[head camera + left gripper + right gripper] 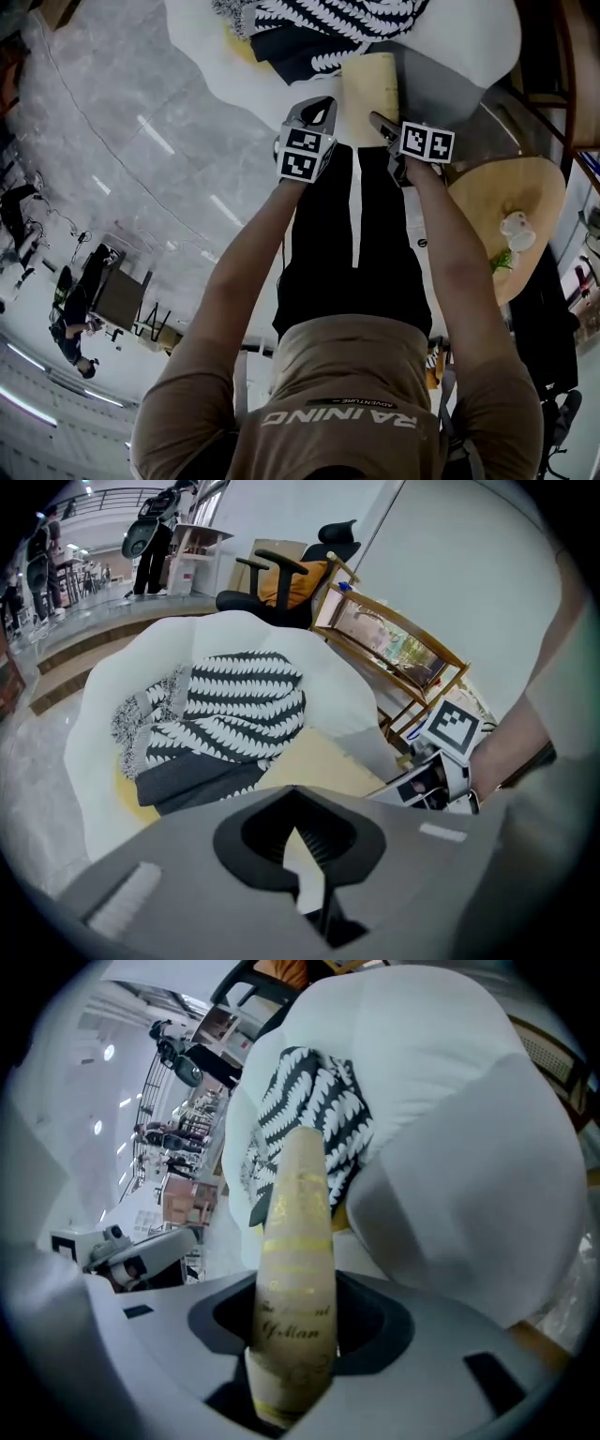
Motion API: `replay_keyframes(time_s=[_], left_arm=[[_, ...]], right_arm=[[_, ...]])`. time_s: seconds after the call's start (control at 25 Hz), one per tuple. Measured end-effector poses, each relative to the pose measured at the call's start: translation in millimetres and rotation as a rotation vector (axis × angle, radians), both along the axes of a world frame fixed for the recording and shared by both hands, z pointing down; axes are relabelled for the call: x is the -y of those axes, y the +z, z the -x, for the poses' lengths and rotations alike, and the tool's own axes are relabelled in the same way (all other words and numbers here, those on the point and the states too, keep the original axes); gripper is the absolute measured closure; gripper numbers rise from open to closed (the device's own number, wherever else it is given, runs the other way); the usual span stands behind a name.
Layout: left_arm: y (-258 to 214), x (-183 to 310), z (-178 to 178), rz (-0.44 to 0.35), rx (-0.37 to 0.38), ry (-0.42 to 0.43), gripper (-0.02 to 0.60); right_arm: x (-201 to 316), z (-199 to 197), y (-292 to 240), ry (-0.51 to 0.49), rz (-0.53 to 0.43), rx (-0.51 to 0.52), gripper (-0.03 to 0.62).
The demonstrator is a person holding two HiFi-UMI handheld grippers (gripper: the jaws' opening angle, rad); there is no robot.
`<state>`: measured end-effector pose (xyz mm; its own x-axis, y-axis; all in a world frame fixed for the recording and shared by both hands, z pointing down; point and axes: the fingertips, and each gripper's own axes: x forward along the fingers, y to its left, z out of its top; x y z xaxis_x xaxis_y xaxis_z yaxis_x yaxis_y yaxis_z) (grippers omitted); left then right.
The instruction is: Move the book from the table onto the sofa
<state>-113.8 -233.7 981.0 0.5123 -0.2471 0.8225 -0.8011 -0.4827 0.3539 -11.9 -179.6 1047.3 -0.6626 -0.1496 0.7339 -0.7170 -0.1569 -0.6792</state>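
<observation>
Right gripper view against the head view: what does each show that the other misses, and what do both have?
Only the right gripper view: the book clamped between the jaws of the right tool, with gold lettering down its spine. Only the head view: the person's arms and shirt, and the round wooden table near the sofa. Both: the book, the white sofa, the black-and-white patterned cloth lying on it, and the left tool.

Book (pixel 370 89) is positioned at upper centre, over sofa (pixel 469 37) front edge. Cloth (pixel 328 19) is laid on sofa, behind book. Table (pixel 525 183) is located at right, cup (pixel 514 230) on it.
</observation>
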Motion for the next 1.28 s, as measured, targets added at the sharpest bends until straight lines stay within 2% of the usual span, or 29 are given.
replay_keyframes(time_s=[0.2, 0.32, 0.4, 0.6, 0.88, 1.08, 1.28], left_arm=[[33.5, -1.0, 0.9, 0.055, 0.014, -0.023, 0.591], [51.0, 4.6, -2.3, 0.078, 0.003, -0.061, 0.591], [57.0, 8.1, -5.7, 0.092, 0.002, -0.052, 0.591], [63.0, 11.5, -2.7, 0.1, 0.007, -0.022, 0.591], [70.4, 1.3, 7.6, 0.135, 0.033, -0.007, 0.591], [71.8, -5.4, 4.0, 0.131, 0.032, -0.001, 0.591], [66.4, -12.6, -1.3, 0.136, 0.03, -0.047, 0.591]], right_arm=[[17.4, 10.2, 11.0, 0.059, 0.023, 0.027, 0.39], [27.5, 1.6, 22.6, 0.121, 0.044, 0.021, 0.39], [33.4, -5.5, 27.1, 0.125, 0.045, 0.0, 0.39], [33.2, -16.8, 28.1, -0.033, 0.002, -0.116, 0.371], [32.2, -37.6, 19.1, -0.206, -0.053, -0.227, 0.364], [31.3, -68.9, 7.0, -0.249, -0.079, -0.396, 0.358], [19.5, -82.2, -8.9, -0.329, -0.088, -0.405, 0.358]])
